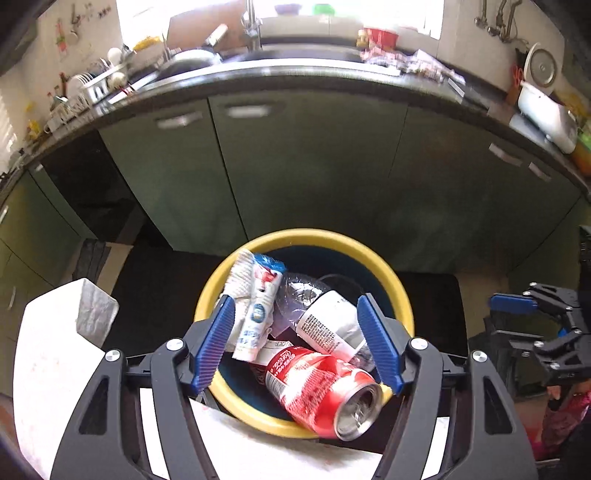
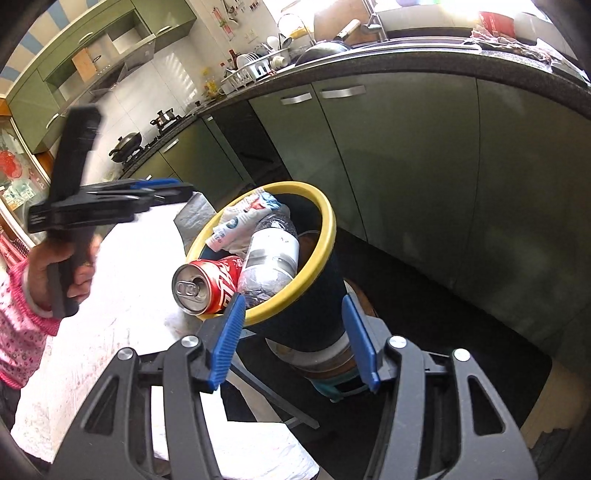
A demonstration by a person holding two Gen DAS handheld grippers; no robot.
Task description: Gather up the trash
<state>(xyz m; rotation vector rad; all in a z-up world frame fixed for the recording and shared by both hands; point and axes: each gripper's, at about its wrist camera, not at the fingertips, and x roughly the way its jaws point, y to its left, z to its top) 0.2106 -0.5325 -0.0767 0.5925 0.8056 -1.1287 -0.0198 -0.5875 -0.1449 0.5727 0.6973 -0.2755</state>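
Red crushed aluminium cola can [image 1: 325,391] lay on the yellow-rimmed dark bin [image 1: 402,295], lower centre; left gripper [image 1: 299,339] was spread wide, empty; a nudge inward was advised, since the can overhung the rim.

Green cabinets [image 1: 306,166] are running under a dark curved counter [image 1: 280,79]. A window [image 1: 280,14] behind the sink [image 1: 295,55] is letting in bright daylight. A dish rack [image 2: 255,68] is standing at the left end of the counter, a stove [image 2: 147,142] with pans further along, and upper cabinets [image 2: 99,48] are hanging above. White tiled wall [image 2: 162,81] is showing between them. The floor [image 2: 436,314] is lying dark.
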